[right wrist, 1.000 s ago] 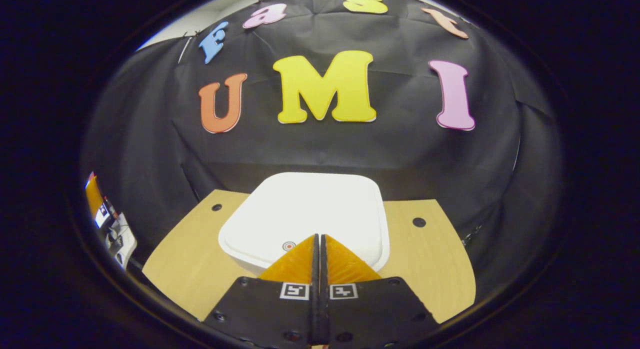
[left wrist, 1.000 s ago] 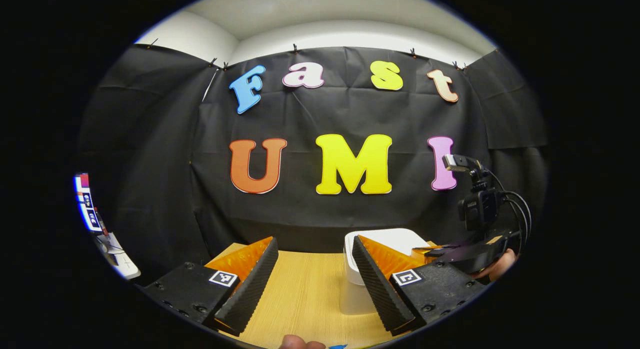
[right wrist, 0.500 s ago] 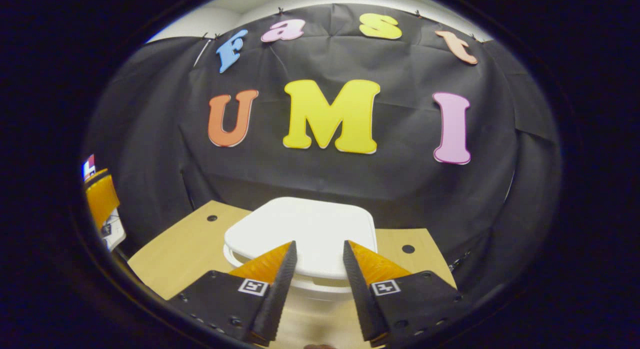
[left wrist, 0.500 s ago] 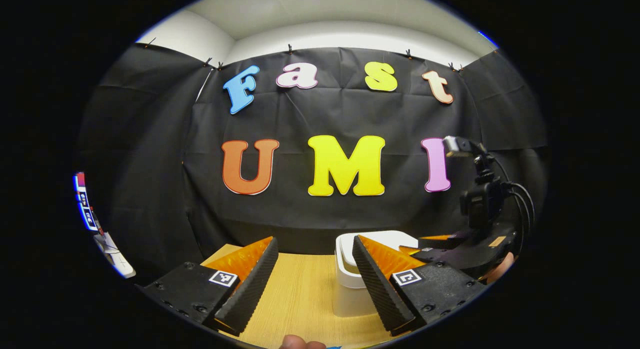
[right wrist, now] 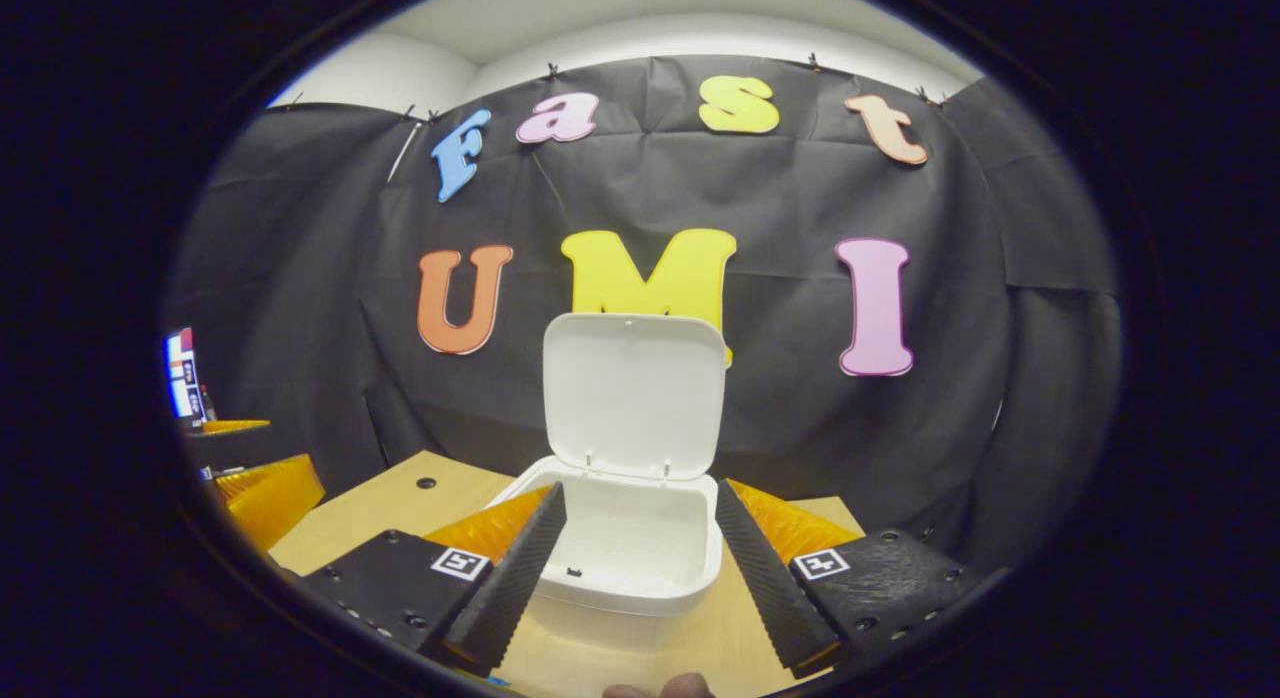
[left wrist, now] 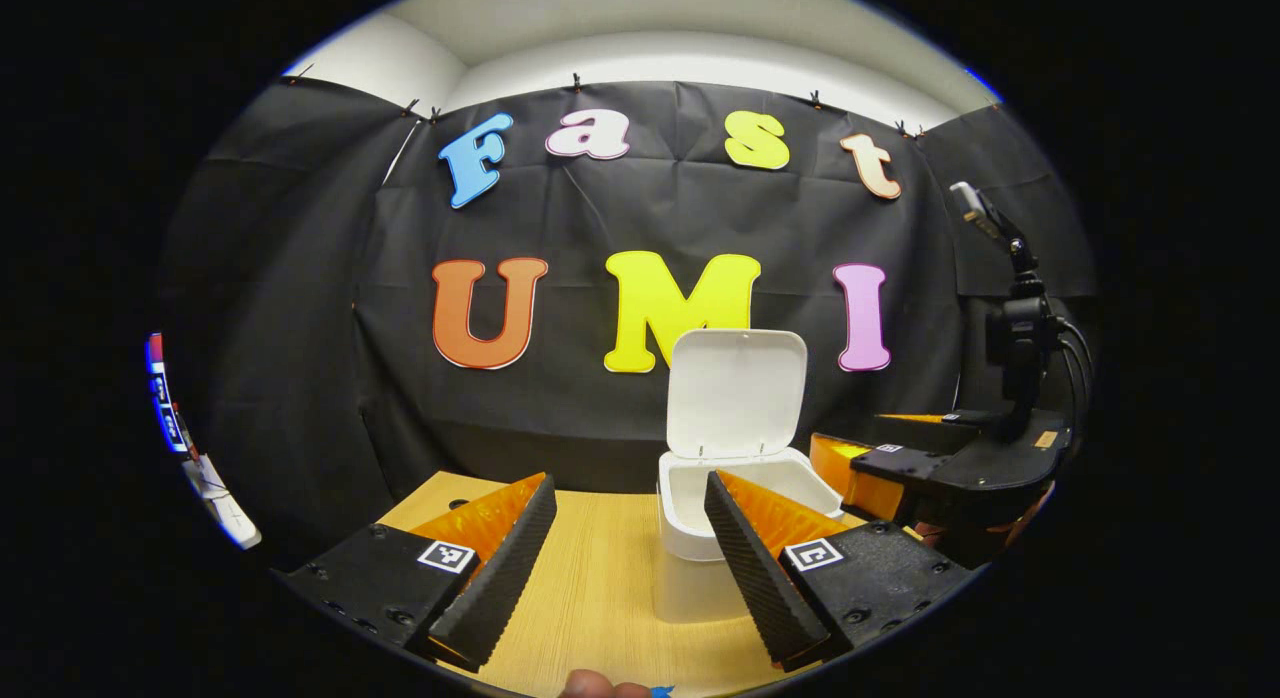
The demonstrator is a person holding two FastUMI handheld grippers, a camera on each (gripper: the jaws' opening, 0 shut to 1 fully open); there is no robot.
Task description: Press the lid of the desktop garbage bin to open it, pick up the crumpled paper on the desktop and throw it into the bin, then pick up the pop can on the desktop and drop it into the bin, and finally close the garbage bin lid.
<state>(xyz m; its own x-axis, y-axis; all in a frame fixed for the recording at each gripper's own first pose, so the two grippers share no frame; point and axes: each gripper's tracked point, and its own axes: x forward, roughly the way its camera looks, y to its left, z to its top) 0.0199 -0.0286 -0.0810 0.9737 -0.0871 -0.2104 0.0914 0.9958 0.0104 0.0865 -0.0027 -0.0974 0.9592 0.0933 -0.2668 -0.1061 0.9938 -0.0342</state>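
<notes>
The white desktop bin [left wrist: 690, 523] stands on the wooden table [left wrist: 600, 598] with its lid [left wrist: 737, 393] flipped up and upright at the back. In the right gripper view the bin [right wrist: 630, 578] sits just ahead, its lid [right wrist: 632, 393] raised and its inside bare where it shows. My right gripper [right wrist: 640, 490] is open, one finger on each side of the bin's near rim and apart from it. My left gripper [left wrist: 628, 481] is open and holds nothing, left of the bin. The right gripper [left wrist: 850, 433] also shows beside the bin's right side.
The black cloth wall runs close behind the bin. The table [right wrist: 400, 508] has small round holes [right wrist: 427, 483] near its back edge. My left gripper [right wrist: 290, 456] shows at the far left. A fingertip [left wrist: 600, 688] sits at the bottom edge.
The bin lid went from closed to standing upright. My right gripper, shut on the lid a second ago, opened and pulled back. The left gripper barely moved.
</notes>
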